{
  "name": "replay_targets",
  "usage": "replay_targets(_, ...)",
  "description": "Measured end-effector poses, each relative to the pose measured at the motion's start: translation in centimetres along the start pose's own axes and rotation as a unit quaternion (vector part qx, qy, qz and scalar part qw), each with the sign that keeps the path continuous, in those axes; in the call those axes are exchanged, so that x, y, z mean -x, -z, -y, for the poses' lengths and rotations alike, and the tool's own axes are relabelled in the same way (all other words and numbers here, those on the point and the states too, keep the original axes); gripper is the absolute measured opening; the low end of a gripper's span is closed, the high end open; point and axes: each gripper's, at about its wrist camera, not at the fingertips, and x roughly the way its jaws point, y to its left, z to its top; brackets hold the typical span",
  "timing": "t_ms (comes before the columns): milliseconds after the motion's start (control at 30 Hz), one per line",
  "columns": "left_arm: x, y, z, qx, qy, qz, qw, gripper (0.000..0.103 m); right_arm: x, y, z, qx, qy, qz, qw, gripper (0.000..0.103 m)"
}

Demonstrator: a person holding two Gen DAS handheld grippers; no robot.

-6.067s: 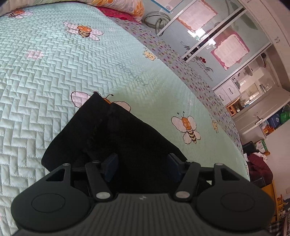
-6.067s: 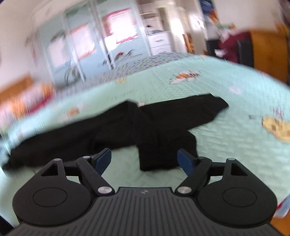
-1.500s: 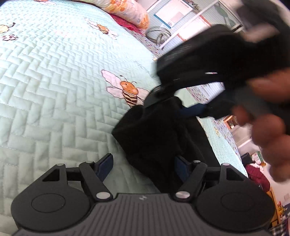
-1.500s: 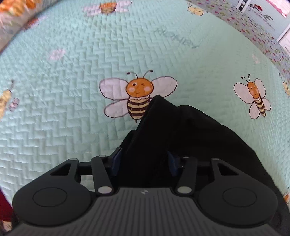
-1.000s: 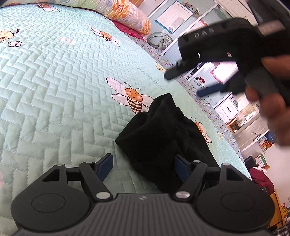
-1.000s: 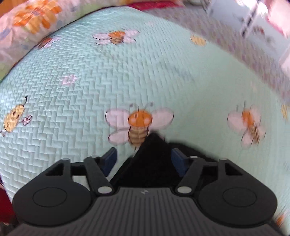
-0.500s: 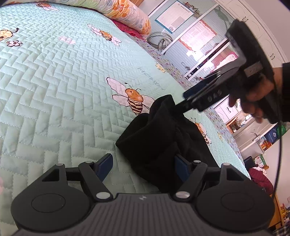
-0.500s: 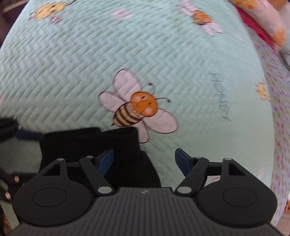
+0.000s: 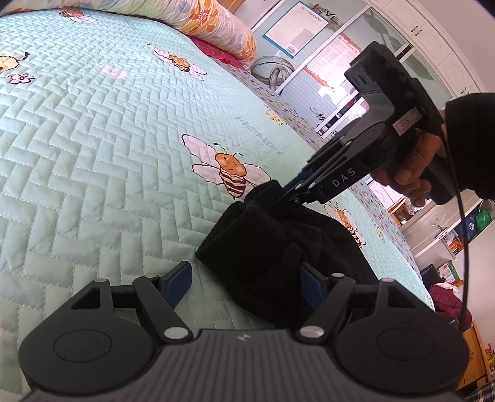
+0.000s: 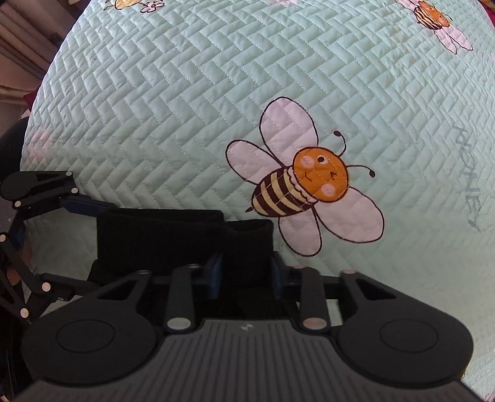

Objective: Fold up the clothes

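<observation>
A black garment lies bunched in thick folds on the mint quilted bedspread with bee prints. My left gripper is open low over the bed; the garment's near edge lies between its fingers and covers part of the right one. My right gripper, held by a hand, comes down from the upper right and is shut on the garment's top fold. In the right wrist view the black garment fills the narrow gap of the right gripper. The left gripper's fingers show at the left.
A floral pillow roll lies at the head of the bed. Glass doors with posters stand beyond the far bed edge. Clutter and an orange cabinet are at the right. The bedspread's edge drops off at the left.
The right gripper has come down onto the garment's top fold and its fingers have narrowed from open to shut on the cloth. The left gripper has barely moved.
</observation>
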Motion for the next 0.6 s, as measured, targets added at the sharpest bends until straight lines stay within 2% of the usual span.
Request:
replay_targets(100, 0.1, -0.1, -0.2, -0.002, -0.002, 0.005, 1.0, 0.077, 3.2, 1.0, -3.8, 0.027, 0.018, 0.021, 0.999, 0.009)
replay_targets(233, 1.0, 0.1, -0.2, -0.008, -0.02, 0.028, 0.9994, 0.077, 7.4, 2.3, -8.8, 0.064, 0.042, 0.048, 0.996, 0.008)
replay_targets(367, 4.2, 0.8, 0.0, -0.03, -0.019, 0.095, 0.9949, 0.077, 11.7, 3.6, -13.8, 0.1, 0.066, 0.075, 0.99, 0.008)
replay_targets(433, 7.2, 1.7, 0.0, -0.048, -0.021, 0.166, 0.9847, 0.077, 13.8, 4.2, -16.3, 0.118, 0.078, 0.089, 0.986, 0.008)
replay_targets(500, 9.9, 2.6, 0.2, -0.078, -0.018, 0.232, 0.9694, 0.077, 15.9, 4.9, -18.8, 0.136, 0.09, 0.102, 0.981, 0.008)
replay_targets(600, 12.5, 4.2, 0.4, -0.128, 0.004, 0.281, 0.951, 0.081, 17.4, 5.4, -21.2, 0.16, 0.091, 0.117, 0.976, 0.007)
